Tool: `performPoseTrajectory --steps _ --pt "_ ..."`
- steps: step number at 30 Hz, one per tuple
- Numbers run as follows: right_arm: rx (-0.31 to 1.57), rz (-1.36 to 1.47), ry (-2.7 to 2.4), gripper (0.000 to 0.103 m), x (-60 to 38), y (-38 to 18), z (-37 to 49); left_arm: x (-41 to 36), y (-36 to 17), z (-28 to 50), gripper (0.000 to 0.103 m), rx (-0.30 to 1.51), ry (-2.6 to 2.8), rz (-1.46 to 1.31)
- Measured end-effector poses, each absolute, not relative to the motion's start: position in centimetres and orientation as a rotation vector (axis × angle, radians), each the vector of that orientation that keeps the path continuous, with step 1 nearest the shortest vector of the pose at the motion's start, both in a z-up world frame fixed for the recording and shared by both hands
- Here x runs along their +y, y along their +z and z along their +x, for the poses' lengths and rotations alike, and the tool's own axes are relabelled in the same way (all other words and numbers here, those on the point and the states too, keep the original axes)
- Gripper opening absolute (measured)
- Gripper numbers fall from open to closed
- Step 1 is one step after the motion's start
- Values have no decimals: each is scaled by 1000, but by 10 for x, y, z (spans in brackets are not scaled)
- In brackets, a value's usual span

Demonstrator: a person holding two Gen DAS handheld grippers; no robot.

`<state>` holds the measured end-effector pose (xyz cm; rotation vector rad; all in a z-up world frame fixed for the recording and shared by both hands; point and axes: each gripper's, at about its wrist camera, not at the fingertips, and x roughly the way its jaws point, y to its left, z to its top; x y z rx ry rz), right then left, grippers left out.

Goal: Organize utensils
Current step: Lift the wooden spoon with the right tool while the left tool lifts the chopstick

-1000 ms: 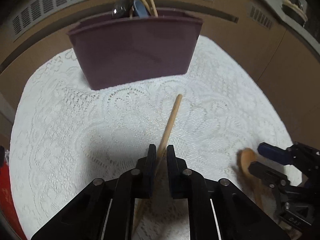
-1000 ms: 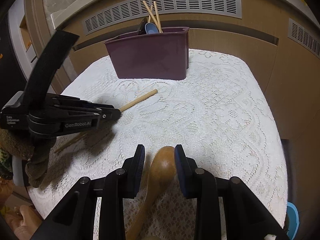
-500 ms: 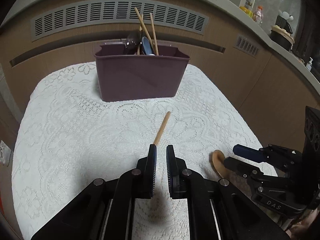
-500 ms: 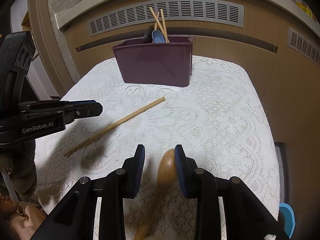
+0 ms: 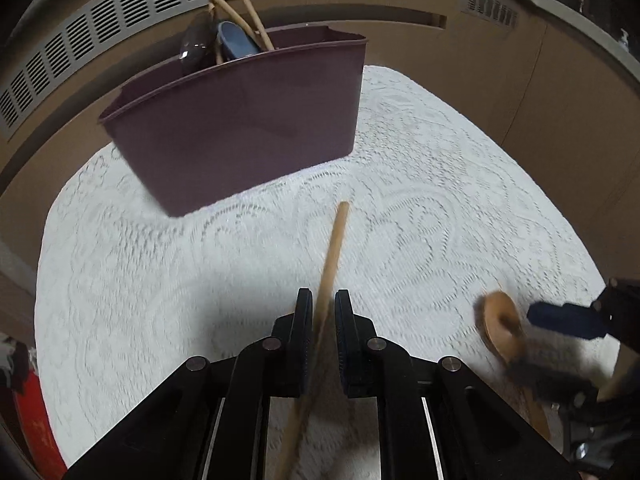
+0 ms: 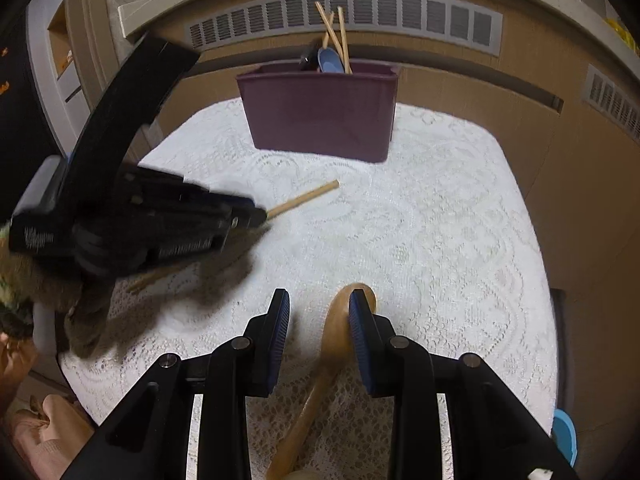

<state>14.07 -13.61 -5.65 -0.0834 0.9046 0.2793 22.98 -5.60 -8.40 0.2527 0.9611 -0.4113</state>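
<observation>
The chopstick (image 5: 334, 256) runs lengthwise between the left tongs (image 5: 320, 312), pointing up-frame at the bin (image 5: 240, 128); clasp uncertain. Right tongs (image 6: 320, 312) gape beside the spoon (image 6: 340, 332) on the bench (image 6: 440, 240).

White lace cloth (image 5: 460, 208) (table), brown vented wall (image 6: 460, 92) behind.
</observation>
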Motion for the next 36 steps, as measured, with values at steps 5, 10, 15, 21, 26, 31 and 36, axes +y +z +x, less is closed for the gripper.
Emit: performPoseTrajectory --steps 5,10,15,21,26,31,36 --pt "965 -74 242 35 -140 -77 153 -68 -97 243 13 1003 -419 296" --pt "956 -73 210 44 -142 -84 158 -65 -97 245 15 1002 -425 271" --pt "952 -86 206 46 -140 -84 158 -63 -98 250 17 1018 -435 246" --pt "948 -55 188 67 -149 -85 158 -63 -99 252 37 1029 -477 221" --pt "941 -39 196 67 -150 -84 156 -93 -107 242 77 1022 -525 300" --pt "945 -41 251 29 -150 -80 150 -89 -106 247 78 1039 -524 245" --pt "950 24 264 28 -166 -73 148 -82 -103 249 60 1023 -468 262"
